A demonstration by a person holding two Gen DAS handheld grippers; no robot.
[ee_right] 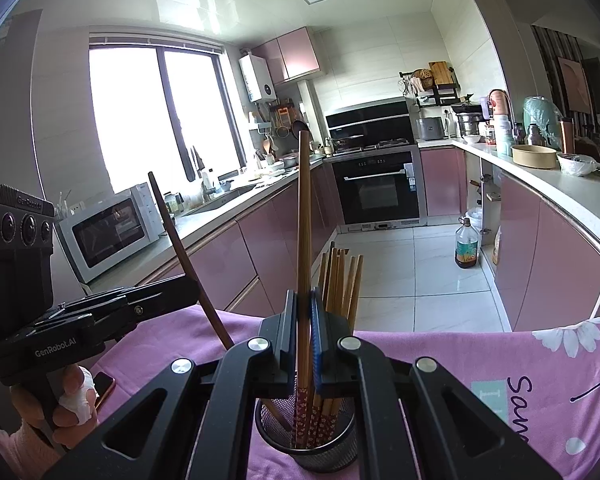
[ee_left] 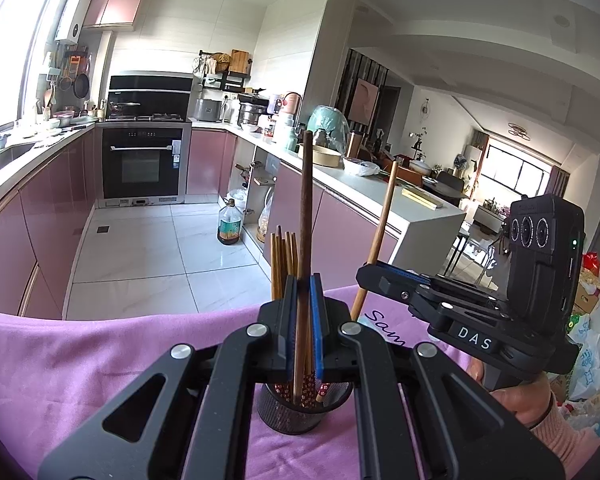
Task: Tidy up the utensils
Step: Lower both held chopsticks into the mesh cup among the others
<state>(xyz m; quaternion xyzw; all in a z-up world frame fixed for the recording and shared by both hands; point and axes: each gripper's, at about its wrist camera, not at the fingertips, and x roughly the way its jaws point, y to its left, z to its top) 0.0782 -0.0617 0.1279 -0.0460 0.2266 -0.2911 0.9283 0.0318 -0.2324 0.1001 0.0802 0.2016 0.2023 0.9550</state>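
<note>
On the pink cloth (ee_right: 440, 356) that covers the surface, close under both cameras, stands a black mesh cup (ee_right: 306, 436). It holds a bundle of wooden chopsticks (ee_right: 342, 276), upright and leaning slightly, some with red flower-patterned lower ends.

The left tongs (ee_left: 303, 312) are narrowed onto a dark brown chopstick (ee_left: 304, 200), which stands nearly upright with its lower end down inside the cup. The right tongs (ee_right: 304, 320) are narrowed the same way onto a lighter wooden chopstick (ee_right: 304, 216), also upright and reaching down into the cup. In the left view the right tongs (ee_left: 370, 270) come in from the side, just beside the cup; in the right view the left tongs (ee_right: 191, 286) do likewise.

"DAS" reads on the right tool's body, "GenRobot.AI" on the left one. The cloth carries dark script beginning "San" beside white flowers.
</note>
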